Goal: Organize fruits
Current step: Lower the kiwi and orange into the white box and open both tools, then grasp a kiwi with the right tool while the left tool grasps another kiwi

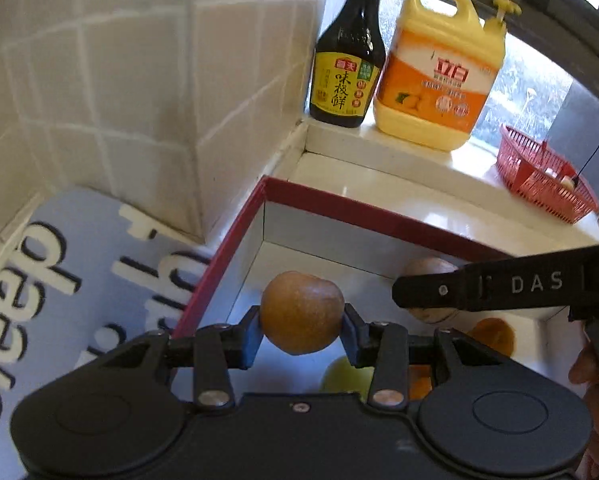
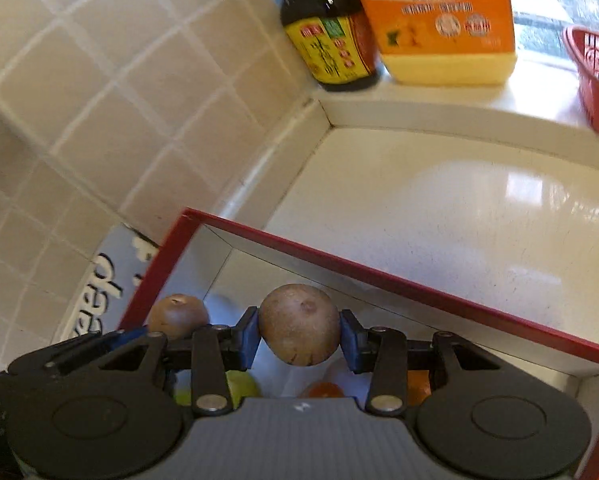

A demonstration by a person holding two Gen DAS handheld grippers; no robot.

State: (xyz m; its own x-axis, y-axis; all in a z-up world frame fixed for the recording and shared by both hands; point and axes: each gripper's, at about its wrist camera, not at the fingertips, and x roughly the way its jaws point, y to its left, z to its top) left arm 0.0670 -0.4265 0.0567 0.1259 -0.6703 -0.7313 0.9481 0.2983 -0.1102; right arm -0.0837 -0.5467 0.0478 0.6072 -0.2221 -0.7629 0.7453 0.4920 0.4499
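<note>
My left gripper (image 1: 301,326) is shut on a round brown fruit (image 1: 301,312) and holds it over a red-rimmed white box (image 1: 379,216). My right gripper (image 2: 299,334) is shut on a second brown fruit (image 2: 299,324) over the same box (image 2: 419,292). The right gripper's finger (image 1: 479,288) shows in the left wrist view, with its fruit (image 1: 429,268) behind it. The left gripper's fruit (image 2: 177,316) shows at the left of the right wrist view. A green fruit (image 1: 347,376) and orange fruits (image 1: 493,334) lie in the box below.
A dark sauce bottle (image 1: 349,60) and a yellow detergent jug (image 1: 443,72) stand on the window ledge. A red mesh basket (image 1: 539,176) sits at the right. A blue printed mat (image 1: 71,280) lies left of the box, by the tiled wall (image 1: 119,80).
</note>
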